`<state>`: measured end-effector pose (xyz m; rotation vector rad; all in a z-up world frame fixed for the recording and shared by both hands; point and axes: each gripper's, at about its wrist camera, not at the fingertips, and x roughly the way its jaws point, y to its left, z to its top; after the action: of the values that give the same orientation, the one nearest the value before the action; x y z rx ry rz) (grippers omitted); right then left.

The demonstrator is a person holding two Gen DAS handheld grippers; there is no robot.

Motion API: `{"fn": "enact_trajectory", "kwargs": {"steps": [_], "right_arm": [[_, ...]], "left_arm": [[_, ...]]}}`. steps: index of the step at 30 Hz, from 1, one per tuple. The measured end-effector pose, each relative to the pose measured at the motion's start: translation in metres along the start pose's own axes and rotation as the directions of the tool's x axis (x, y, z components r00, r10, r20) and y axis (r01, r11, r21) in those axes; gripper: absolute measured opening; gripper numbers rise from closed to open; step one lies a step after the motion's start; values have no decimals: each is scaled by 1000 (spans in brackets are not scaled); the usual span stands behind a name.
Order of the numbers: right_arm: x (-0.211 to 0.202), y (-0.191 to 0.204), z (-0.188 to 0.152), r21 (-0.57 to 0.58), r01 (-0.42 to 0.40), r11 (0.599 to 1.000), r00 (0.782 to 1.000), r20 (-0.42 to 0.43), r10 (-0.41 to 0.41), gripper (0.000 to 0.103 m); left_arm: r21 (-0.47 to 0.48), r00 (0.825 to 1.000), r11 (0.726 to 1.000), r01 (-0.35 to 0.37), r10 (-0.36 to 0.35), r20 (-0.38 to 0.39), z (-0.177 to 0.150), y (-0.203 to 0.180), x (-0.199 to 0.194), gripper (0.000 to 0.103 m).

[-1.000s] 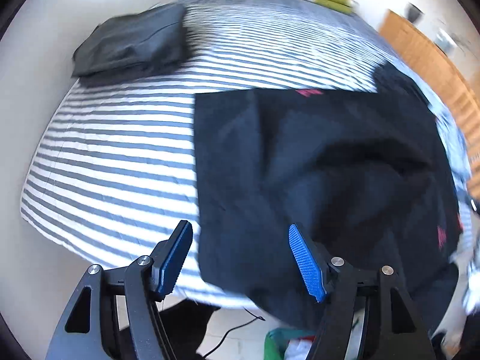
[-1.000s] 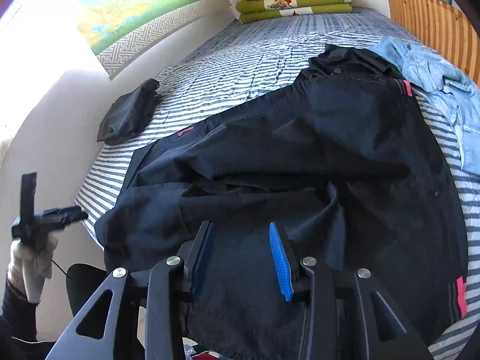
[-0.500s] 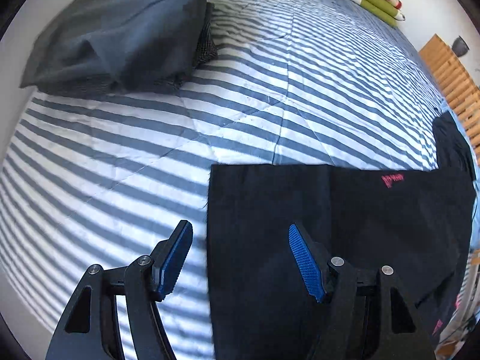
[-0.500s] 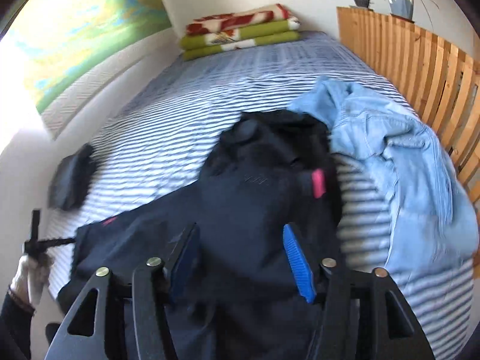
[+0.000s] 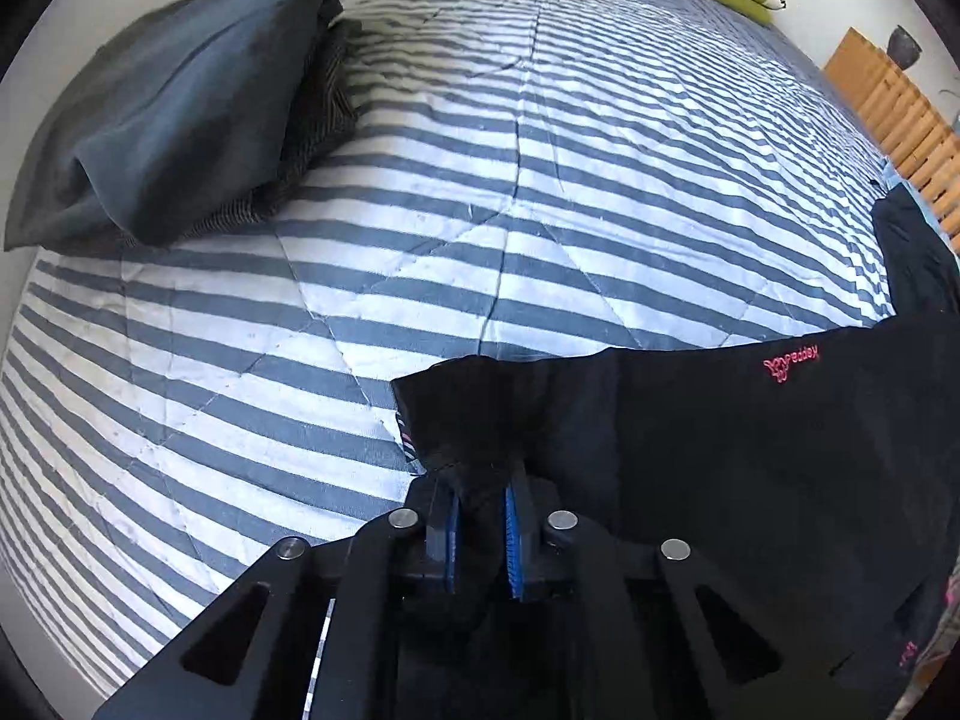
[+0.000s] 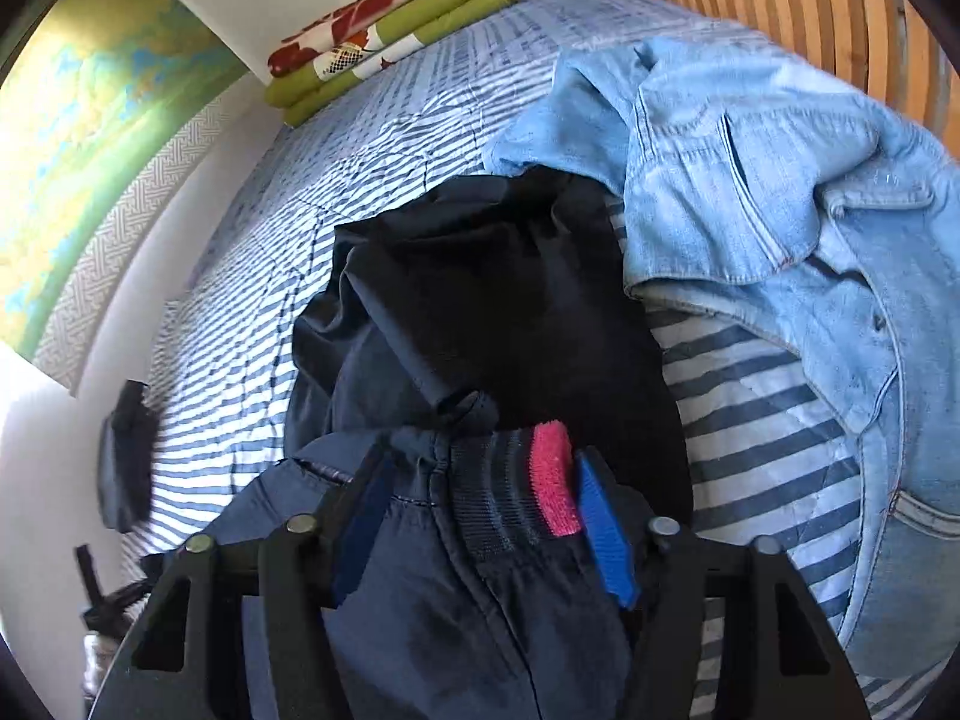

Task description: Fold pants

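bed [image 5: 540, 192] with striped cover fills both views. black pants [image 5: 750, 450] lie across its near part, hem end toward the left gripper, waist end toward the right one. denim shirt [image 6: 780, 210] is heaped at the far right by the slatted headboard [image 6: 780, 0], its edge touching the pants' bunched upper part. dark folded pile [image 5: 180, 120] sits well apart at the left edge, folded blankets [image 6: 384, 30] at the far end.

changes over the last second: both hands swung out from the middle of the garment to its two ends. left view went from a wide look over the flat cloth to sitting right on the corner. right view went from mid-pants to the waistband [image 6: 516, 492].

left gripper [image 5: 480, 534]: jaws have just been closing, now nearly together, with a tuft of the hem corner pinched between the blue pads [image 5: 511, 531]. cloth puckers up out of the pinch, so i read it as a real hold.

right gripper [image 6: 486, 516]: jaws have just been closing too, now partly closed around the elastic waistband and its pink tab [image 6: 552, 480]. right pad sits against the tab; left pad is dark and half hidden by fabric, so contact there is unclear. i read it as gripped, not certain.

meaning: looks like grasp phase done, one end in each tool. next is probably lift and bring one end over to the other. risk: left pinch is thin and could slip, and the shirt edge may drag along with the waist.
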<state>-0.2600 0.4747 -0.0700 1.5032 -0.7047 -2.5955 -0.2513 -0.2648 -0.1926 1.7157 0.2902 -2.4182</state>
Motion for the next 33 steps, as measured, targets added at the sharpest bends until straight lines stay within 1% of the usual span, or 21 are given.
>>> {"fn": "enact_trajectory", "kwargs": {"steps": [1, 2, 3, 7, 10, 12, 14, 16, 18, 20, 21, 22, 23, 24, 25, 27, 28, 29, 31, 32, 33], "right_arm": [[-3, 0, -1, -1, 11, 1000, 1000, 6, -11, 22], [-7, 1, -2, 3, 4, 1000, 1000, 15, -4, 21], [-13, 0, -2, 6, -2, 1000, 1000, 28, 1, 14], [-42, 2, -4, 13, -31, 999, 995, 95, 30, 5], [-64, 14, -4, -19, 6, 1000, 987, 160, -3, 4], [-79, 23, 1, -38, 31, 999, 977, 214, -22, 4], [-91, 30, 10, -54, 65, 996, 961, 272, -48, 3], [-97, 33, 21, -58, 112, 992, 946, 311, -89, 3], [-95, 32, 33, -44, 147, 988, 936, 329, -125, 3], [-87, 27, 42, -26, 201, 979, 925, 335, -181, 2], [-82, 24, 45, -19, 231, 973, 919, 333, -211, 2], [-74, 21, 47, -15, 268, 963, 912, 327, -248, 1], [-65, 19, 48, -21, 303, 953, 906, 316, -281, 1], [-58, 15, 49, -29, 320, 947, 908, 296, -297, 1], [-51, 12, 50, -27, 341, 940, 909, 263, -322, 1], [-53, 8, 46, -6, 361, 932, 904, 249, -349, 5], [-57, 8, 43, 4, 358, 934, 903, 253, -347, 11], [-62, 11, 37, 1, 342, 940, 908, 258, -331, 13], [-64, 26, 23, -54, 301, 952, 929, 242, -280, 14], [-64, 43, 9, -122, 247, 961, 951, 219, -216, 14], [-61, 55, 1, -165, 206, 964, 965, 198, -172, 14]], "left_arm": [[-2, 1000, 1000, 4, -4, 10, -1, 0, -2, 6], [-6, 1000, 1000, 8, -8, 20, -2, 2, -5, 6], [-13, 999, 1000, 16, -15, 33, -4, 5, -9, 5], [-44, 995, 998, 45, -40, 96, -4, 5, -37, 5], [-31, 988, 999, 37, -32, 154, 7, 4, -61, 5], [-14, 980, 999, 34, -31, 195, 15, 3, -83, 5], [-14, 975, 999, 43, -39, 219, 33, 3, -95, 5], [-4, 971, 1000, 25, -23, 238, 59, -5, -99, 5], [15, 967, 1000, 13, -16, 254, 81, -18, -96, 5], [9, 968, 999, 34, -35, 247, 102, -27, -86, 5], [14, 973, 999, 49, -50, 223, 114, -33, -75, 7], [21, 979, 998, 51, -55, 198, 123, -38, -63, 15], [30, 984, 999, 26, -31, 177, 131, -43, -51, 20], [17, 988, 1000, -25, 22, 154, 137, -46, -41, 31], [6, 989, 999, -38, 37, 146, 140, -45, -36, 36], [-28, 987, 1000, -11, 15, 157, 139, -35, -37, 36], [-39, 988, 999, -3, 9, 156, 135, -29, -40, 36], [-39, 988, 999, -3, 9, 155, 129, -23, -42, 36], [-27, 989, 999, -32, 36, 146, 111, -9, -45, 40], [-18, 992, 999, -32, 34, 123, 99, -2, -43, 41], [-7, 995, 1000, -18, 19, 97, 89, 2, -37, 42]]}}
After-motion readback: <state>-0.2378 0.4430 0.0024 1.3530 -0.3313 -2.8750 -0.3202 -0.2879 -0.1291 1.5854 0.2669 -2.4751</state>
